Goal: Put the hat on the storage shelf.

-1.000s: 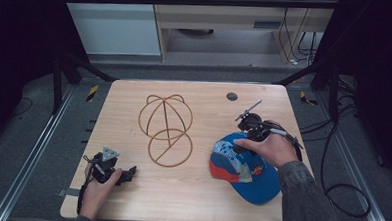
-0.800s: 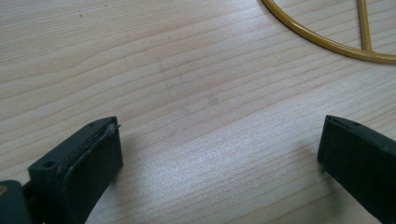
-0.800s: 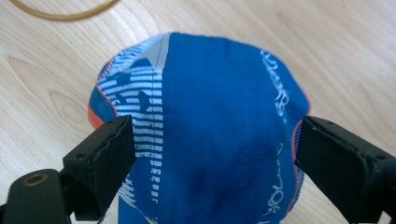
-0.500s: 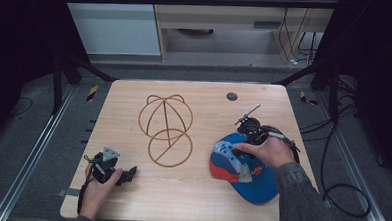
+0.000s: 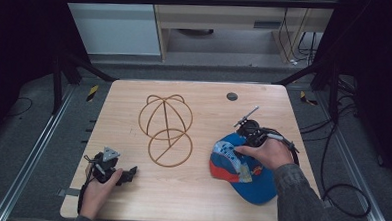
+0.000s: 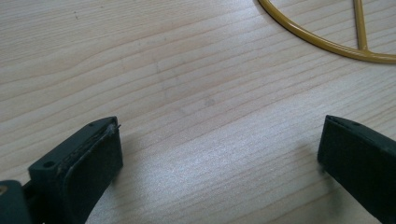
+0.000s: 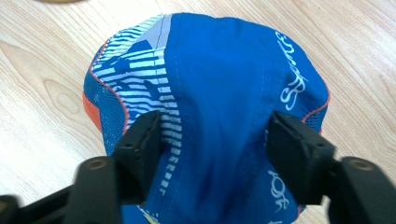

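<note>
A blue cap (image 5: 246,170) with white stripes and orange trim lies on the wooden table (image 5: 200,201) at the front right. My right gripper (image 5: 246,143) is lowered onto the cap's far side. In the right gripper view this gripper (image 7: 215,126) is open, its two jaws straddling the cap's crown (image 7: 219,79). A golden wire cap frame (image 5: 165,129) lies flat at the table's middle. Near the front left corner my left gripper (image 5: 127,175) rests low over bare wood, open with nothing between its jaws (image 6: 219,154). A curve of the wire frame (image 6: 317,42) lies ahead of it.
A small dark round disc (image 5: 231,96) sits near the table's far edge. A black cable (image 5: 330,191) trails off the right side to the floor. Dark frame posts stand beyond both far corners.
My right gripper has come a little nearer and lower onto the cap. The left gripper and the wire frame have not moved.
</note>
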Tool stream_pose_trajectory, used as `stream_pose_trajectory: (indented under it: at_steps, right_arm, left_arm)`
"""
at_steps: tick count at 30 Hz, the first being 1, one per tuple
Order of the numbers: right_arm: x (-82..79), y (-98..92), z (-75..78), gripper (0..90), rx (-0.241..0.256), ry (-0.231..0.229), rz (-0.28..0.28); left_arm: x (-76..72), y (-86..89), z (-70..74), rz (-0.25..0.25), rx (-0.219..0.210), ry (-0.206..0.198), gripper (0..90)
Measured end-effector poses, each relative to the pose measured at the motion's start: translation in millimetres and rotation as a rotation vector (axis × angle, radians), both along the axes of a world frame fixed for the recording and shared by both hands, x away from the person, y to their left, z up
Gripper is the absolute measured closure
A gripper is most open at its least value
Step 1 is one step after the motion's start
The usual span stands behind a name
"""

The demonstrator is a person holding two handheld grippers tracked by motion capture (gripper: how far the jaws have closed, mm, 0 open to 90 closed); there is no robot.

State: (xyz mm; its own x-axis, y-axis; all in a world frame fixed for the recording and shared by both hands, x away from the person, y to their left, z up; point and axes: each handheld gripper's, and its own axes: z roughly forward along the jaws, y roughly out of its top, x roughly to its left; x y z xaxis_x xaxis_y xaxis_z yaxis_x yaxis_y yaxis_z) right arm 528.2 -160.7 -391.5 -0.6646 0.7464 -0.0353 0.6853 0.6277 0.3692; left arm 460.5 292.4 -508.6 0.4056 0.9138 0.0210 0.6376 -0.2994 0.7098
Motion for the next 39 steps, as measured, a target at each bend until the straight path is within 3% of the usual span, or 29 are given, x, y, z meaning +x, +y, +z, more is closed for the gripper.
stream_pose_trajectory:
  at_steps: [5,9,10,11,15,21,31,39]
  right_arm:
    - [0.1,-0.9,-1.0,54.2,0.005,0.007,0.003]
    - [0.1,-1.4,-2.7,71.9,0.007,0.014,0.018]
    - [0.1,-1.4,-2.7,71.9,0.007,0.014,0.018]
    - [0.0,-1.9,-2.8,79.7,0.012,0.017,0.024]
    - [-0.8,-3.5,-1.7,88.0,0.027,0.025,0.022]
    - [-1.0,-7.8,3.1,89.0,0.043,0.014,0.031]
    - [-6.0,-11.7,24.9,89.3,0.089,-0.018,0.047]
    - [-7.6,-15.7,55.5,89.4,0.135,-0.083,0.048]
  left_arm:
    - [0.0,-0.1,0.0,-0.001,0.0,0.0,0.0]
    - [0.1,-0.2,0.0,-0.001,0.0,0.0,0.0]
    - [0.1,-0.2,0.0,-0.001,0.0,0.0,0.0]
    - [0.1,-0.2,0.0,-0.002,0.0,0.0,0.0]
    - [0.1,-0.3,0.0,-0.002,0.0,-0.001,0.0]
    - [0.1,-0.3,0.0,-0.003,0.0,0.0,0.0]
    - [0.1,-0.3,0.0,-0.004,0.0,-0.001,0.0]
    - [0.2,-0.8,-0.2,0.0,-0.004,-0.003,0.0]
